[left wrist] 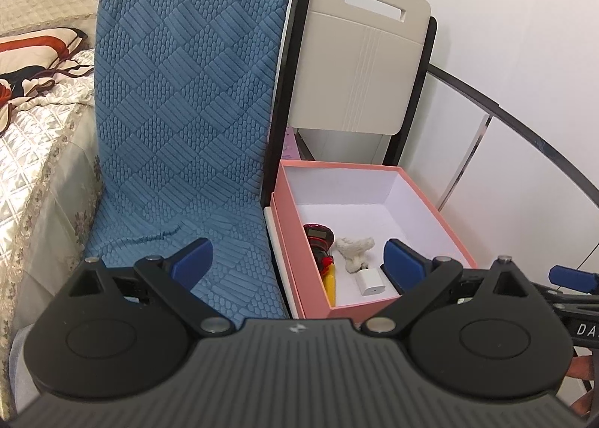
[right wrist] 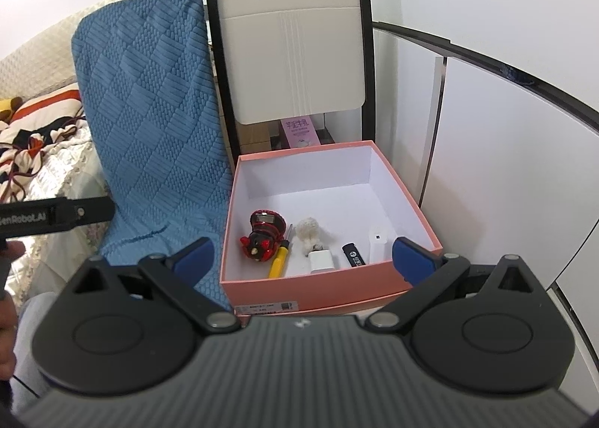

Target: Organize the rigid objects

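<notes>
Hovering, both empty: your right gripper (right wrist: 301, 259) and left gripper (left wrist: 295, 263) are spread wide, level, aimed forward and down at the pink box (right wrist: 408, 185). Items look gathered already: red toy (right wrist: 264, 231) at 10 o'clock, screwdriver (right wrist: 280, 259), charger (right wrist: 321, 261), lighter (right wrist: 355, 255). Next, probably check for strays.

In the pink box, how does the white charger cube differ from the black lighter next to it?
The white charger cube is squat and blocky; the black lighter is slim and elongated. The charger cube is plain white, while the lighter is black with white print on its face. The charger cube sits left of the lighter, next to the yellow screwdriver. Both rest on the floor of the pink box near its front wall, untouched by either claw.
</notes>
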Demonstrator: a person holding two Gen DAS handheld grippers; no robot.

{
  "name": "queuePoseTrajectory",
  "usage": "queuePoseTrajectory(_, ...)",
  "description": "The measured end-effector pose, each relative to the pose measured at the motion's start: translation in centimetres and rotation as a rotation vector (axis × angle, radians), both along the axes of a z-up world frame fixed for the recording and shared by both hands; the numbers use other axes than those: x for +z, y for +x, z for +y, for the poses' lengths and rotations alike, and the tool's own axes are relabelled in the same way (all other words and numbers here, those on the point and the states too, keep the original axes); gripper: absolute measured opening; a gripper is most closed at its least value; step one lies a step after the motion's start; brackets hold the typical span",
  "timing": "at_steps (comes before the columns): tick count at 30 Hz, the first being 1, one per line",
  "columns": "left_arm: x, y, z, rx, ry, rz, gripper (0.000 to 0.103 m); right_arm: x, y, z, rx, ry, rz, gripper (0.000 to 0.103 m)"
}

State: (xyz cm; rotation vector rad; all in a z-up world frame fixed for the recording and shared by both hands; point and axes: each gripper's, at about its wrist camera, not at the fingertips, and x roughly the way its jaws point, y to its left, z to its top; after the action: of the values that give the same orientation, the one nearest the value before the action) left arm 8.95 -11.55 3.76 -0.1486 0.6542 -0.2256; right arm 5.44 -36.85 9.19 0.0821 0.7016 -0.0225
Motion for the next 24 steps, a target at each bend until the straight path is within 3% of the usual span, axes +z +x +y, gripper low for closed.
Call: queuePoseTrajectory(24, -0.51, 0.14, -0.29, -0.014, 0.008, 0.021, 0.1, -0.11, -0.11, 0.32, -0.003, -0.033, 0.005, 0.103)
